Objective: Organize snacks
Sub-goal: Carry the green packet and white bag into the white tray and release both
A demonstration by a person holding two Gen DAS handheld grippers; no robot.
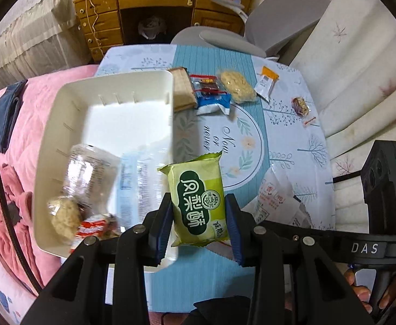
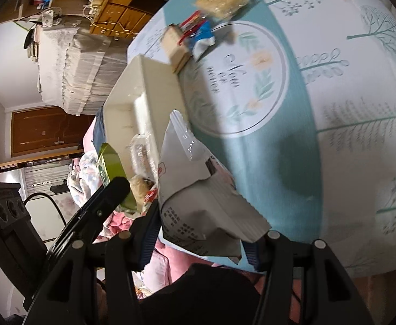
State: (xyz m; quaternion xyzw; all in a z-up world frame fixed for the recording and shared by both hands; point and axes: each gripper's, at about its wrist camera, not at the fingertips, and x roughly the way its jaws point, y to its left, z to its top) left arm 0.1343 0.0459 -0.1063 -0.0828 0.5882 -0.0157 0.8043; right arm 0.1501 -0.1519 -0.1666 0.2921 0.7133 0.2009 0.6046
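Between the blue pads of the left gripper [image 1: 200, 226], a green pastry packet [image 1: 198, 199] is being clenched just beside the white bin [image 1: 62, 124]; the right gripper [image 2: 198, 241] is grasping a grey-white snack pouch [image 2: 198, 189] near that bin, above the blue tablecloth [image 2: 333, 162].

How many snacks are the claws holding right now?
2. The green pastry pack is pinched in the left claw; the white packet is pinched in the right claw.

Right claw [image 2: 198, 241] grips a white packet [image 2: 198, 189] (crumpled) beside the bin [image 2: 154, 81].
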